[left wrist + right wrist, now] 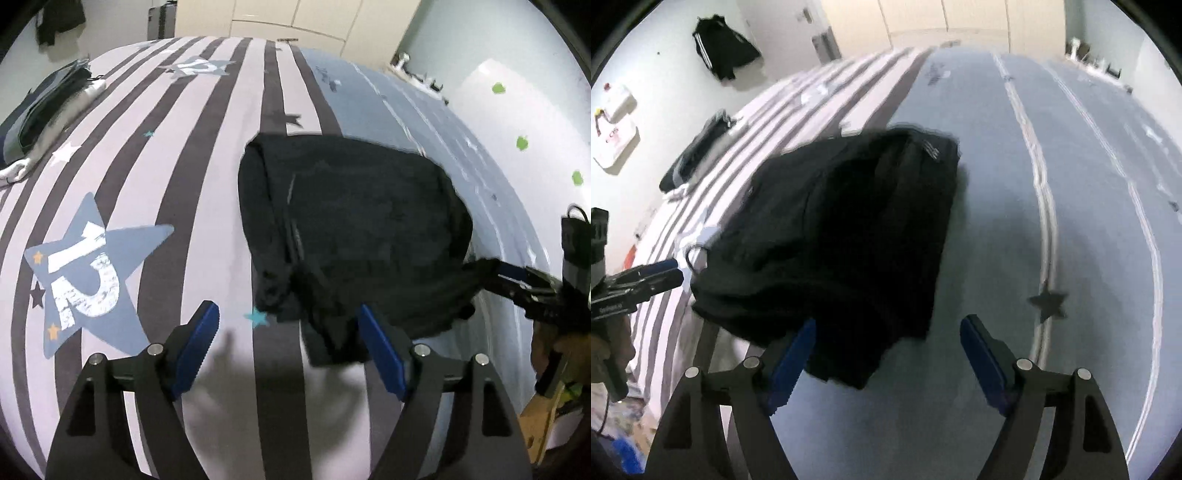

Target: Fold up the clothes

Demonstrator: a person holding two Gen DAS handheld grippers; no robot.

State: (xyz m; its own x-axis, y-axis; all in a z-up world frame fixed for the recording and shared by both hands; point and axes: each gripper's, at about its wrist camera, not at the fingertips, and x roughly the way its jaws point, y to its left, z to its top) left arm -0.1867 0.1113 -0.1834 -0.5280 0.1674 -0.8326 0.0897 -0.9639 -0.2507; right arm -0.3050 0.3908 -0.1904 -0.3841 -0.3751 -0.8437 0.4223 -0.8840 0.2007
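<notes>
Left wrist view shows the left hand-held gripper (pixel 288 332) with its blue pads wide apart, above the bed (pixel 221 110). Nothing is gripped between them; the near edge of the dark folded garment (pixel 351 229) lies just by the right pad, and I cannot tell if it touches. The garment rests on the bed, where the striped cover meets the plain grey-blue part. A blue star print (pixel 88 269) with a number is on the cover to the left of the gripper. Far left, a small pile of folded clothes (pixel 48 114) lies near the bed edge.

Right wrist view shows the right hand-held gripper (pixel 886 354) also standing wide open and holding nothing. The garment's near corner lies beside its left pad. A dark star print (pixel 1047 301) is on the grey-blue cover to the right. Another dark piece of clothing (pixel 720 46) hangs on the wall behind.
</notes>
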